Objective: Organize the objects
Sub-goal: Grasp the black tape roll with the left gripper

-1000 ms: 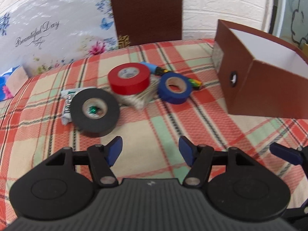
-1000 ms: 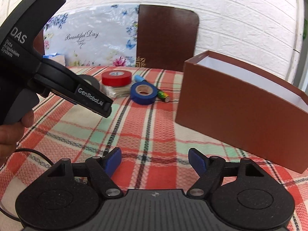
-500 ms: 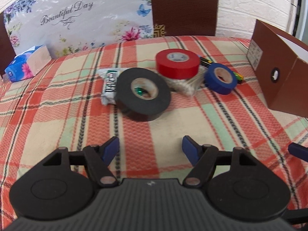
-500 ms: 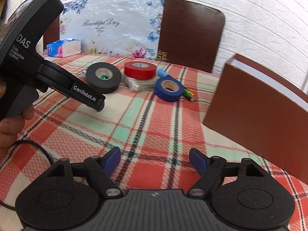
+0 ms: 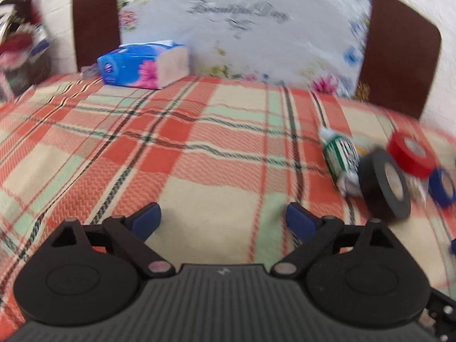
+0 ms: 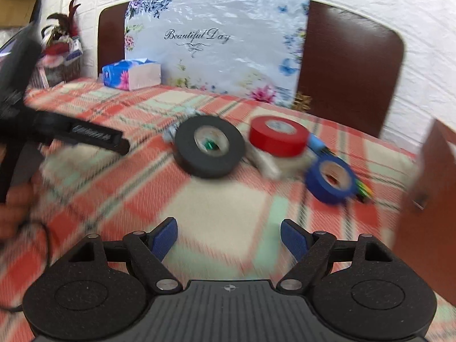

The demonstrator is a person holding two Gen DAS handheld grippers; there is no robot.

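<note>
Plaid orange-and-green cloth is covering the table (image 6: 216,199). Ahead of the right gripper (image 6: 228,239), spread and holding nothing, are lying 3 tape rolls: black (image 6: 210,149), red (image 6: 278,136), blue (image 6: 330,179). Left gripper (image 5: 223,221) is opening over bare cloth, rolls lying to its right.

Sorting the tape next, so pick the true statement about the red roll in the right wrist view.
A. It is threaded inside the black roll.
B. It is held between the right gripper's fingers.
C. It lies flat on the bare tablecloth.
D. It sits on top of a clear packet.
D: the red roll rests raised on a clear packet, between the black roll and blue roll, well ahead of the empty right gripper.
</note>
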